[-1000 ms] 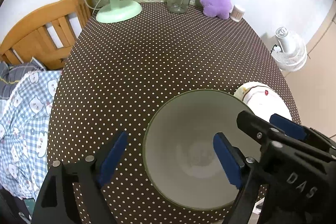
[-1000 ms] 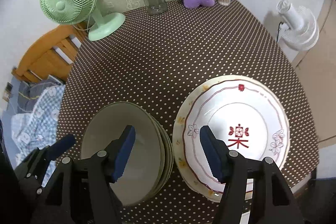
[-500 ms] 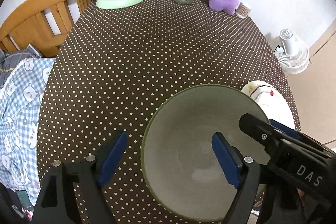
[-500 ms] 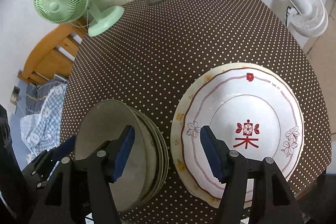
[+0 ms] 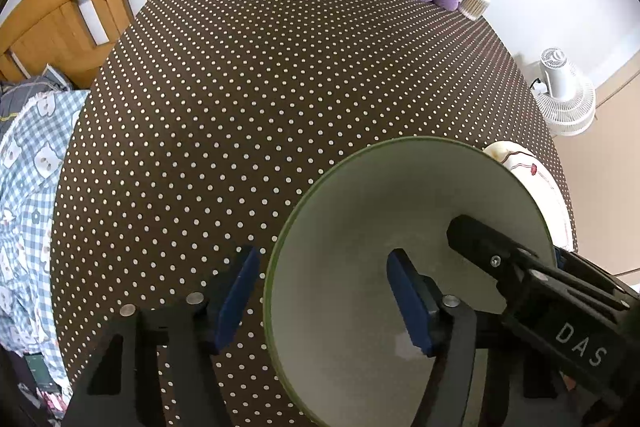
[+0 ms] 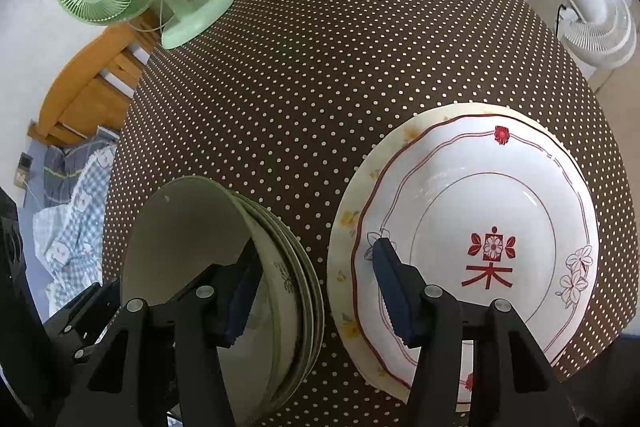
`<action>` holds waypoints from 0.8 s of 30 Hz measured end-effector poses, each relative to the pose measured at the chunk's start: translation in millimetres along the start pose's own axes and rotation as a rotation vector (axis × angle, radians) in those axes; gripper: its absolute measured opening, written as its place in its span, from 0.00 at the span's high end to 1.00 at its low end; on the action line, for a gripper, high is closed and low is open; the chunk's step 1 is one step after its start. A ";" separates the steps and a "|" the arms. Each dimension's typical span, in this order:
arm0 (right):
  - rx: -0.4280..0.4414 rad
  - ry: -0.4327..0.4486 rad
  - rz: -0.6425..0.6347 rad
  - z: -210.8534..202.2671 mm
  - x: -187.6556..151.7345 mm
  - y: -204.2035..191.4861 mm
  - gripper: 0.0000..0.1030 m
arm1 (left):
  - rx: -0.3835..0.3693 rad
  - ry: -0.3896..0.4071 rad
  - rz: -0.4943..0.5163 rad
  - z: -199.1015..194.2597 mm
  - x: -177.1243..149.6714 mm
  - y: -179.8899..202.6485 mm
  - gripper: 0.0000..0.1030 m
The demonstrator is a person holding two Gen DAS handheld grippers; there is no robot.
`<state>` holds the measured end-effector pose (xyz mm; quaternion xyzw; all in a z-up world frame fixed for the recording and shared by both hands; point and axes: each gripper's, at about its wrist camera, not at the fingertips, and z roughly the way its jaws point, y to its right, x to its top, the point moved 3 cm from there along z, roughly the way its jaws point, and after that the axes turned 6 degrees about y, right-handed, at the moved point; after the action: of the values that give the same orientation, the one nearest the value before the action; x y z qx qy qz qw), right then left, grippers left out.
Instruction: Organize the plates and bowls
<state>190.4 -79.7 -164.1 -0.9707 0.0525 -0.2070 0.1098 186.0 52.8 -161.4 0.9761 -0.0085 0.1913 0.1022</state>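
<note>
Both tools have sunk toward the crockery over the last second, and both sets of jaws have just been closing, each around a rim.

In the left wrist view the left tool [image 5: 320,301] straddles the near-left rim of the top green bowl [image 5: 384,211]. One blue pad sits outside the wall over the dotted bench [image 5: 280,75] and the other hangs inside the bowl. The jaws stand at a middling gap, narrower than a second ago. A clear gap shows between the pads and the wall, so the bowl does not look gripped yet.

In the right wrist view the right tool [image 6: 312,297] spans the space between the two piles. Its left pad is at or just inside the near edge of the stack of bowls [image 6: 288,267], and its right pad lies over the left rim of the white plate [image 6: 520,211] with the red mark. That plate rests on a larger cream plate [image 6: 344,227]. These jaws are also half closed, and nothing looks pinched; whether either pad touches cannot be told.

The bowls are nested in one pile at the near-left of the bench and the plates stacked just beside them at the near-right, so the sorting looks largely done. The closing jaws suggest a fresh grasp on the top bowl's rim.
</note>
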 end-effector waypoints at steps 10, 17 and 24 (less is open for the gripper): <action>0.034 -0.035 -0.033 8.1 -6.6 -8.4 0.71 | 0.009 -0.017 0.028 3.2 -9.0 7.6 0.42; 0.029 0.014 -0.074 8.7 -10.6 -13.0 0.71 | 0.025 0.020 0.083 0.5 -9.3 12.8 0.42; 0.044 0.014 -0.059 7.8 -11.8 -7.9 0.71 | 0.001 0.014 0.087 3.7 -7.1 20.1 0.49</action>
<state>183.3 -68.8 -173.7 -0.9677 0.0202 -0.2183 0.1248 179.7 32.2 -163.5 0.9735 -0.0501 0.2025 0.0934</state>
